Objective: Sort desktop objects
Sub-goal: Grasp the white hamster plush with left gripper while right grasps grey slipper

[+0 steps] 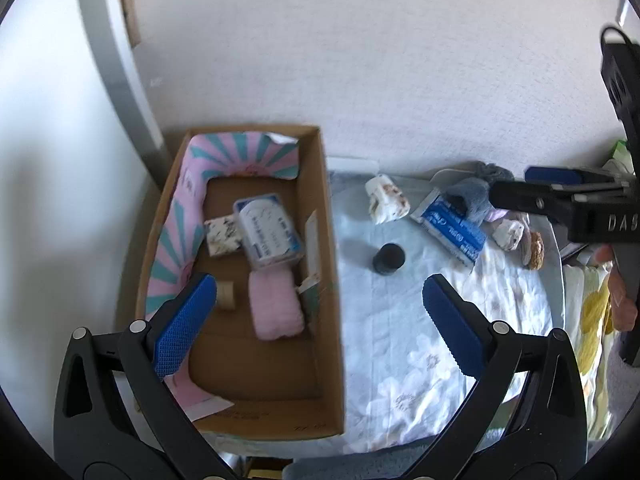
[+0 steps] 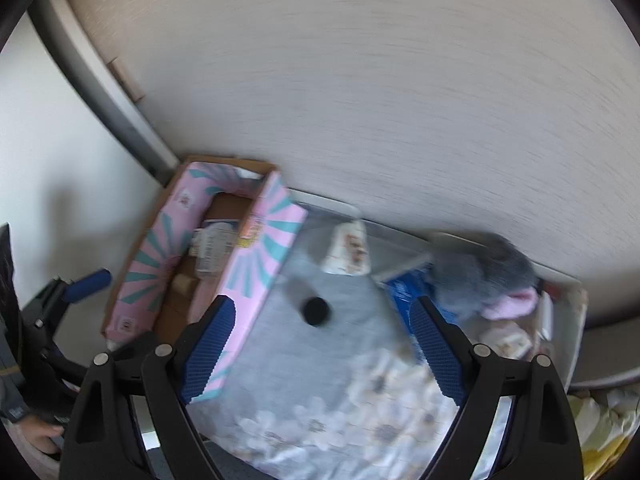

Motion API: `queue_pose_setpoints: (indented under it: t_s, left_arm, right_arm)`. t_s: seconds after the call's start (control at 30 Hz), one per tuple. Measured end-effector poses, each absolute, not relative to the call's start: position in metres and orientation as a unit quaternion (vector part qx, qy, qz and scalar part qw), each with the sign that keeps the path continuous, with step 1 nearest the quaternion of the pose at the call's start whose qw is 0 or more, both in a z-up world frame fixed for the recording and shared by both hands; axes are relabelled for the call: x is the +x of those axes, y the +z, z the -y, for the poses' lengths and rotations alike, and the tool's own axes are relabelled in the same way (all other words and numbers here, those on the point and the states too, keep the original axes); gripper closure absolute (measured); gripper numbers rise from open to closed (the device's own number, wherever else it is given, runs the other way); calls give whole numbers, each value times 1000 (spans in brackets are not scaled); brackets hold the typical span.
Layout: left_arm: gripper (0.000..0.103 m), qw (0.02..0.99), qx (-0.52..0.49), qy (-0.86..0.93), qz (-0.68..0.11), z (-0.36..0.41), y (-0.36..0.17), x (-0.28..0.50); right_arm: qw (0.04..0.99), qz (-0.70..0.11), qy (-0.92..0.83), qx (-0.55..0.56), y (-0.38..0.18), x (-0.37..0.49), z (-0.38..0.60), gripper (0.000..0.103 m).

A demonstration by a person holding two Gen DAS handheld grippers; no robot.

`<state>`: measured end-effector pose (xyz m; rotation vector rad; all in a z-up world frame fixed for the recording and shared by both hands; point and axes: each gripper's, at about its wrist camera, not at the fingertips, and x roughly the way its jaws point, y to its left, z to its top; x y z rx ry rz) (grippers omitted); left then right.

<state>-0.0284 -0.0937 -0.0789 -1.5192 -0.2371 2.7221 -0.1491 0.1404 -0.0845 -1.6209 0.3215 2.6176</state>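
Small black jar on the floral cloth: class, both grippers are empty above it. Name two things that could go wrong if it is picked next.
1. The small black jar is short and round; the open right gripper might pinch the floral cloth or knock the jar rolling.
2. The cardboard box wall stands close beside it, so a finger could bump the box on the way in.

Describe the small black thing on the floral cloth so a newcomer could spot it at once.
Start at the cardboard box against the wall; right of it lies the pale floral cloth. The small black cylinder stands alone on the cloth near the box wall. Its neighbours, a white patterned bundle and a blue package, are paler, larger and further back.
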Motion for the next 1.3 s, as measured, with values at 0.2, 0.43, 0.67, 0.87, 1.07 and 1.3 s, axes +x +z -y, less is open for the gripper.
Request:
queue_pose_setpoints:
  t_s: [0.2, 0.43, 0.67, 0.87, 1.07, 1.3]
  left_arm:
    - [0, 29, -481, 874, 67, 61, -78, -39]
    - [0, 46, -471, 880, 41, 21, -80, -43]
    - [0, 54, -474, 878, 23, -5, -98, -52]
    - [0, 43, -487, 872, 33, -23, -121, -77]
    - [3, 30, -508, 859, 52, -31, -152, -133]
    - [9, -16, -532, 843, 73, -26, -195, -180]
  right_arm:
    - [50, -128, 853, -503, -86, -111, -179, 16]
    - [89, -164, 860, -475, -90, -67, -223, 16]
    - [123, -186, 860, -460, -111, -27, -262, 16]
    - [121, -213, 854, -459, -137, -14, -285, 16]
    - [75, -249, 858, -443, -149, -68, -303, 16]
    - [81, -255, 856, -443, -190, -131, -310, 16]
